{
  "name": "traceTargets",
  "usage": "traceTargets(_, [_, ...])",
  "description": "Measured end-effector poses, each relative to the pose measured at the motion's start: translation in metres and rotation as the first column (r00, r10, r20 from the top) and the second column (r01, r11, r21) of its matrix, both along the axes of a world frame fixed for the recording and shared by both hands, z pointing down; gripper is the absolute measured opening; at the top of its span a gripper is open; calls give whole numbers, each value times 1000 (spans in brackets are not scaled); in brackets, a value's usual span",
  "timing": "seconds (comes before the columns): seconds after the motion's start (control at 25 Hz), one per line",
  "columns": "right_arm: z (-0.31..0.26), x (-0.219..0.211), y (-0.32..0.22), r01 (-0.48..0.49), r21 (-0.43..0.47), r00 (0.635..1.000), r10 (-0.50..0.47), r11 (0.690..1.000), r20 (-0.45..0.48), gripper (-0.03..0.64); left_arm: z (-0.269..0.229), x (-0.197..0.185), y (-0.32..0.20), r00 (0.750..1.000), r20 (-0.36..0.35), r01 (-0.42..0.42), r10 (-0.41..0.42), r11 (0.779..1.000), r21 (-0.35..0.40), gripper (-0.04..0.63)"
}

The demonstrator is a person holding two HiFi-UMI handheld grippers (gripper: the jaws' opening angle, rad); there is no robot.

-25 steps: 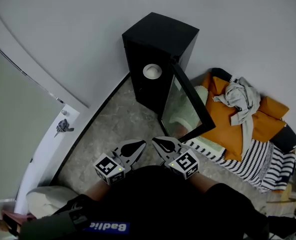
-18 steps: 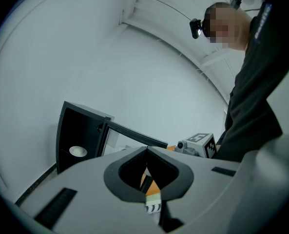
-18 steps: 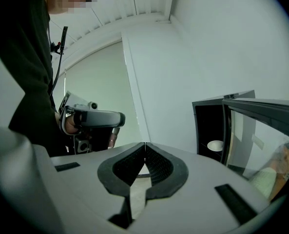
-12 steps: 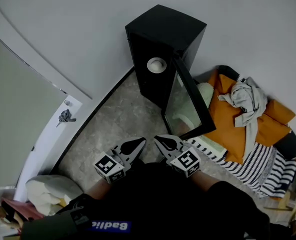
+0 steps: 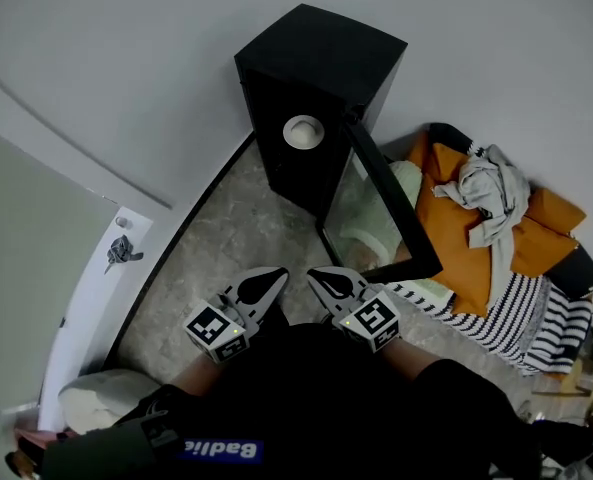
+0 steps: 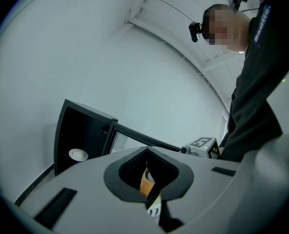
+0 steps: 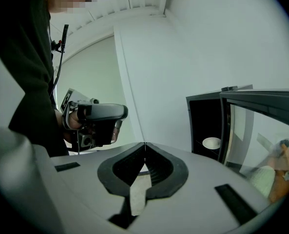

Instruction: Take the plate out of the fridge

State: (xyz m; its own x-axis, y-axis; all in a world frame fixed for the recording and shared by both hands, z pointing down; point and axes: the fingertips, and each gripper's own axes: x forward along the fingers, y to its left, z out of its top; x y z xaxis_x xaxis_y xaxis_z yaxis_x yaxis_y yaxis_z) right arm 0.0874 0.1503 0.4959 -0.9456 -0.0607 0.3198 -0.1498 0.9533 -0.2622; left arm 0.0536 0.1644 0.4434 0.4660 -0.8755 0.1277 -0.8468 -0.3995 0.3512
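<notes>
Head view puts the left claw (image 5: 272,278) and the right claw (image 5: 318,278) side by side, low in front of the person's dark torso. Both tips point toward the fridge (image 5: 321,58). Each gripper view shows its own jaws pressed tip to tip with nothing between them, which suits an approach with no grip due yet. Beyond the tips lies bare stone-patterned floor (image 5: 221,243). The fridge's glass door (image 5: 376,203) stands swung open toward the person's right, so the dark interior faces the claws unobstructed. The plate (image 5: 303,131) sits on a shelf inside, pale against the black walls and well apart from both claws. It probably rests flat, so the jaws would have to part before closing on its rim.
</notes>
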Motion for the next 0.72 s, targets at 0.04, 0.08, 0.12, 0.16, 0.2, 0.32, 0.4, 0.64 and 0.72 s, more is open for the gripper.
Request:
traceTargets(0.04, [1, -6, -5, -14, -4, 1000, 14, 1000, -5, 11, 1, -8, -5, 1000, -3, -11, 11, 1000, 2, 7])
traceTargets(0.08, [2, -13, -9, -27, -7, 1000, 27, 1000, -9, 11, 1, -15, -11, 1000, -4, -22, 22, 1000, 6, 8])
traceTargets(0.12, [2, -20, -13, -39, -10, 999, 39, 999, -12, 11, 1, -24, -16, 999, -5, -33, 33, 999, 11, 8])
traceTargets(0.16, [3, -28, -17, -50, -13, 999, 49, 999, -16, 11, 1, -33, -22, 999, -5, -44, 44, 999, 15, 8])
traceTargets(0.2, [4, -36, -21, -60, -15, 998, 60, 998, -21, 11, 3, -42, -27, 998, -4, -55, 55, 998, 15, 8])
traceTargets(0.32, [8, -59, -32, -94, -20, 995, 93, 995, -38, 11, 6, -67, -41, 996, -1, -90, 90, 996, 18, 8])
traceTargets(0.4, [10, -75, -39, -112, -21, 993, 111, 994, -45, 11, 0, -81, -51, 994, -13, -107, 108, 994, 31, 8])
traceTargets(0.64, [8, -116, -56, -156, -9, 986, 155, 988, -65, 11, -4, -119, -69, 987, -35, -156, 158, 986, 56, 8])
traceTargets(0.72, [5, -128, -60, -175, -1, 982, 175, 985, -68, 11, -4, -133, -70, 985, -36, -165, 167, 985, 58, 8])
